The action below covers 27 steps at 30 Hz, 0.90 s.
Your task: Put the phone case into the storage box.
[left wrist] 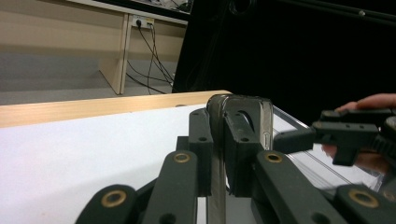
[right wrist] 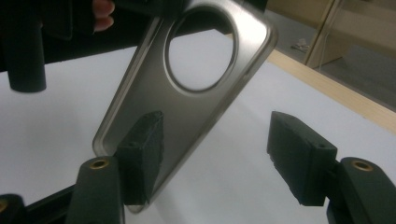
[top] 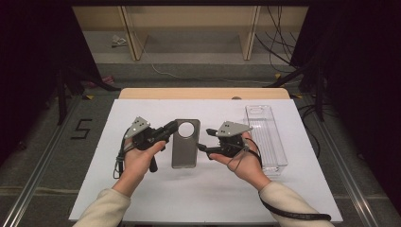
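On the white table, mid-scene: a grey phone case [top: 185,143] is held up off the sheet between the two grippers
Writing: a black "5" marked on the floor [top: 81,128] left of the table, nothing else I can read, no brand on the case
Case shape: flat rounded rectangle, big round camera hole near the top, raised lip round the edge
Case material: looks like smoky see-through plastic, smooth and a bit glossy
Left gripper [top: 166,131]: clamped on the top edge of the case, black pads [left wrist: 238,140] pressing both faces
Right gripper [top: 202,148]: jaws spread apart, one pad [right wrist: 140,149] right beside the case's lower edge, the other well clear, so it's not gripping
Pads: matte black, blocky, sort of rough rubbery texture
Clear tray [top: 267,137]: long transparent plastic box at the right side of the table
Table top [top: 198,189]: plain white sheet with a pale wood edge at the far side
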Tool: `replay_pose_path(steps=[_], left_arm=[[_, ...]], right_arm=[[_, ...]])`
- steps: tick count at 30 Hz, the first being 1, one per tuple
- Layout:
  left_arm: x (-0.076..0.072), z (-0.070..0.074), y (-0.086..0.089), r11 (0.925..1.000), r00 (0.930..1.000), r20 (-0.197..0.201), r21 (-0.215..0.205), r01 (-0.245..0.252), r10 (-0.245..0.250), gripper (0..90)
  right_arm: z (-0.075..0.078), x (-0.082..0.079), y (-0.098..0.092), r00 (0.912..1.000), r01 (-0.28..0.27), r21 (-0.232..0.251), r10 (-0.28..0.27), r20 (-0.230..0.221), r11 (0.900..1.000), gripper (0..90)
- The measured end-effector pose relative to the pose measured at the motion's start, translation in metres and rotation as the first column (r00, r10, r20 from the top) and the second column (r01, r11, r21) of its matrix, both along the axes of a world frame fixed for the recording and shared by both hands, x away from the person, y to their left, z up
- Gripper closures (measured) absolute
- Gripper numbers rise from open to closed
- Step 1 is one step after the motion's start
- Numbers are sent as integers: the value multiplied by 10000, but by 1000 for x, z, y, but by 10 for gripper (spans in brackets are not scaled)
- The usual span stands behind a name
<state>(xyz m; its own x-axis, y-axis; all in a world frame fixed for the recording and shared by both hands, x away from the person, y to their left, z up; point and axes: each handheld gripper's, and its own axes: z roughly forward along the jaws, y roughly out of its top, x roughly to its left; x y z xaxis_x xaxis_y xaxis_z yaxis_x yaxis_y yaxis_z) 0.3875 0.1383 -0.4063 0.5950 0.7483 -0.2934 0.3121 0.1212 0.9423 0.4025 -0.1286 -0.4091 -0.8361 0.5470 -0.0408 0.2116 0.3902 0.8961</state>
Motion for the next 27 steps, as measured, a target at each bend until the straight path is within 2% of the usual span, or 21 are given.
replay_pose_path(steps=[8, 13, 27], left_arm=[[-3, -1, -10, 9998, 9998, 125, 145, 122, -124, 823], [-4, -1, -13, 9997, 9997, 199, 200, 117, -121, 823], [-5, -2, -15, 9997, 9995, 314, 248, 38, -46, 823]], right_arm=[[3, 5, -4, 9983, 569, 483, -564, -108, 9972, 474], [6, 9, -6, 9958, 899, 812, -883, -231, 9926, 568], [9, 12, -4, 9912, 1264, 1261, -1202, -560, 9839, 744]])
